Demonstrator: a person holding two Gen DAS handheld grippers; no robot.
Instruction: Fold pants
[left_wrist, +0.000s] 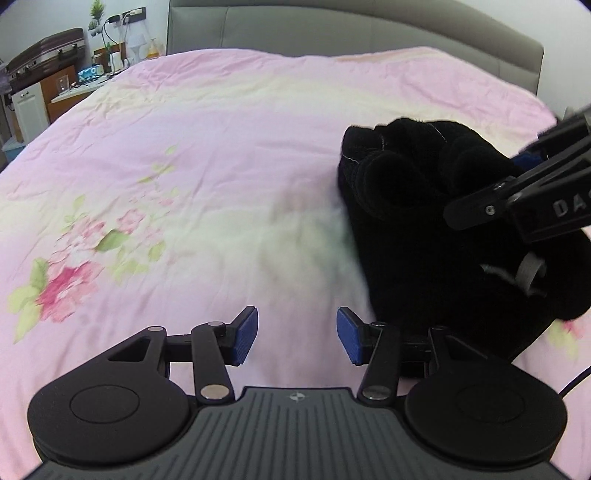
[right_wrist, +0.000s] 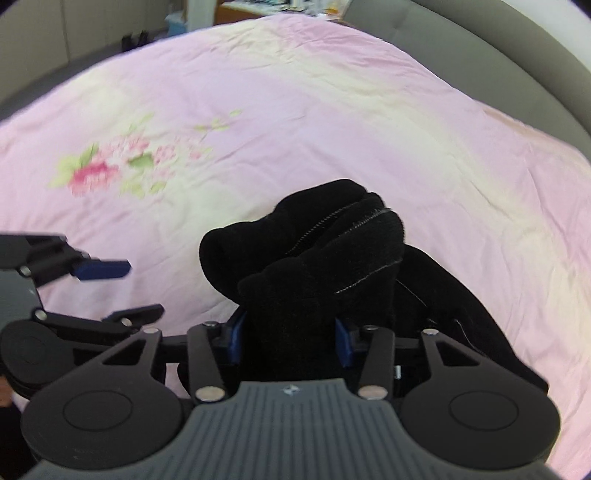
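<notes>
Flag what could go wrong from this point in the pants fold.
1. The right gripper is clamped on a thick bunch of the black pants, several layers at once; lifting may drag the whole pile instead of one edge.
2. The left gripper is open over bare bedsheet, holding nothing, so nothing pins the pants and they may slide.
3. The pants lie crumpled, not flat; folding now would likely trap wrinkles.

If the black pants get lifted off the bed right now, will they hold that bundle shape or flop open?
The black pants would probably flop: they lie in soft rolled folds on the pink bedspread. The right gripper pinches only one bunch, so loose layers likely sag and unroll. The fuzzy-looking fabric seems unlikely to slip. The left gripper is open beside them.
</notes>
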